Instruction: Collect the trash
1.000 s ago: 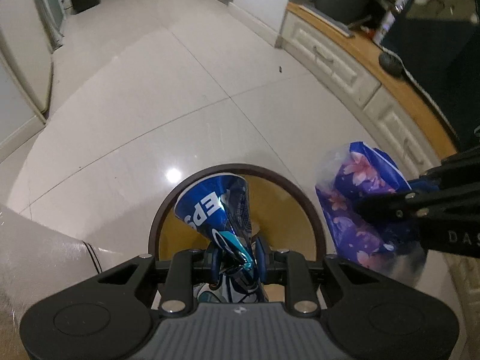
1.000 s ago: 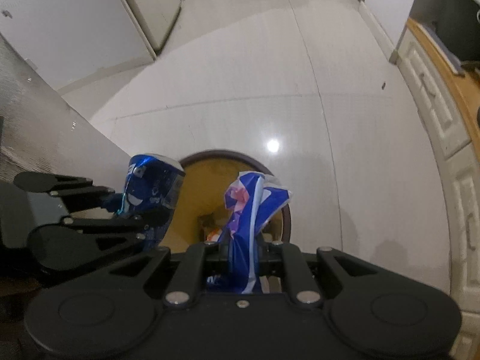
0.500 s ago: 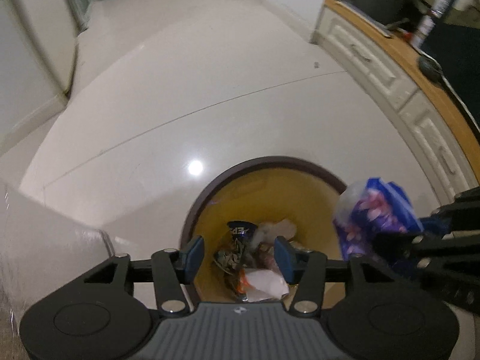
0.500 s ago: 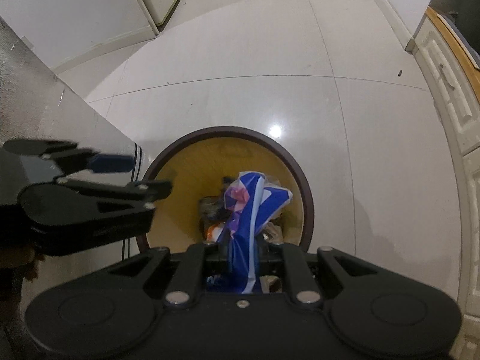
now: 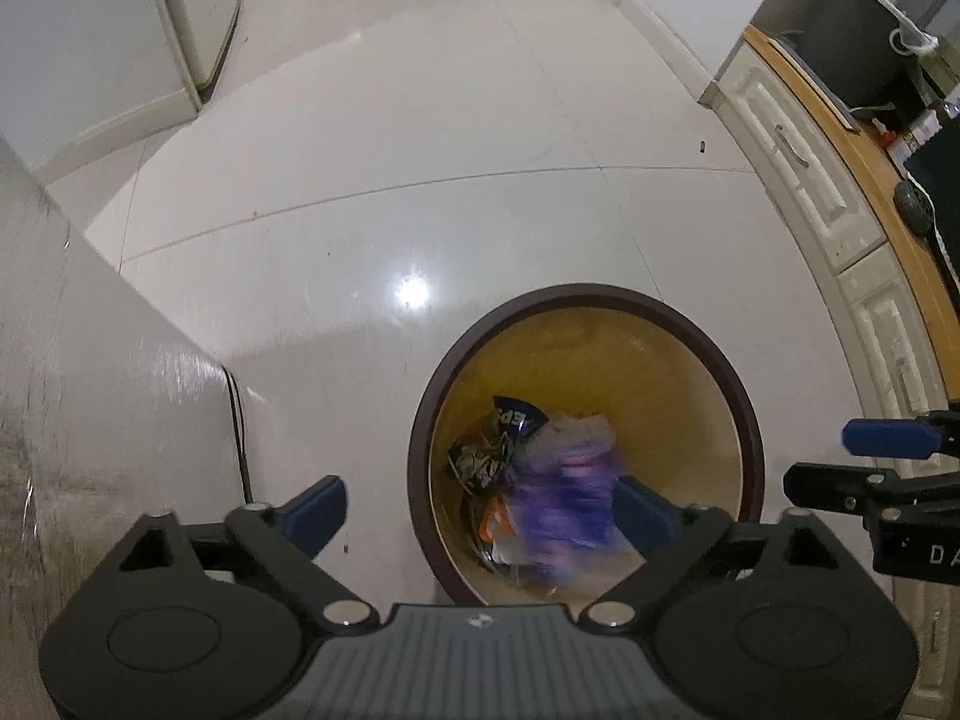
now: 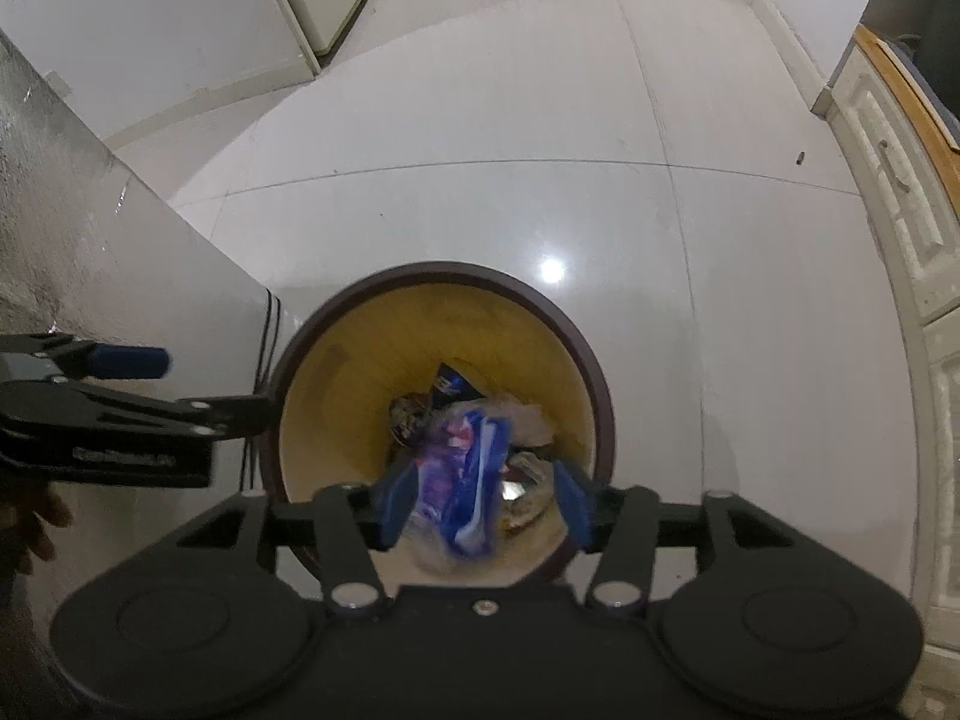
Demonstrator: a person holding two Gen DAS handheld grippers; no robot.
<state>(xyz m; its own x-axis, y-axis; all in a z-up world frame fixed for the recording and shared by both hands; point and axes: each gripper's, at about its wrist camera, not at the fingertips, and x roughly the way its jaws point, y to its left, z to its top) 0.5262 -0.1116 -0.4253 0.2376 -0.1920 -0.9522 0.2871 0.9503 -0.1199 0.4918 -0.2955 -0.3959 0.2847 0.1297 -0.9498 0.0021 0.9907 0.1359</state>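
Observation:
A round bin (image 5: 744,396) (image 6: 594,396) with a brown rim and yellow inside stands on the floor below both grippers. A crumpled blue Pepsi wrapper (image 5: 516,417) (image 6: 450,384) lies in it on other trash. My left gripper (image 5: 483,513) (image 6: 180,384) hangs over the bin's left rim, its jaws opening wide with nothing held. My right gripper (image 6: 485,498) (image 5: 864,462) is over the bin with its jaws opening. A purple flowered bag (image 6: 468,474) (image 5: 564,498), blurred, is dropping loose between them.
A grey cabinet side (image 5: 90,396) with a black cable (image 5: 237,420) stands close on the left of the bin. White drawers under a wooden counter (image 5: 840,180) run along the right. A hand (image 6: 30,516) shows at the left edge. Pale tiled floor (image 5: 420,150) stretches ahead.
The left jaws spread and the Pepsi wrapper fell into the bin; that gripper shifted left. The right jaws parted and the flowered bag is slipping out.

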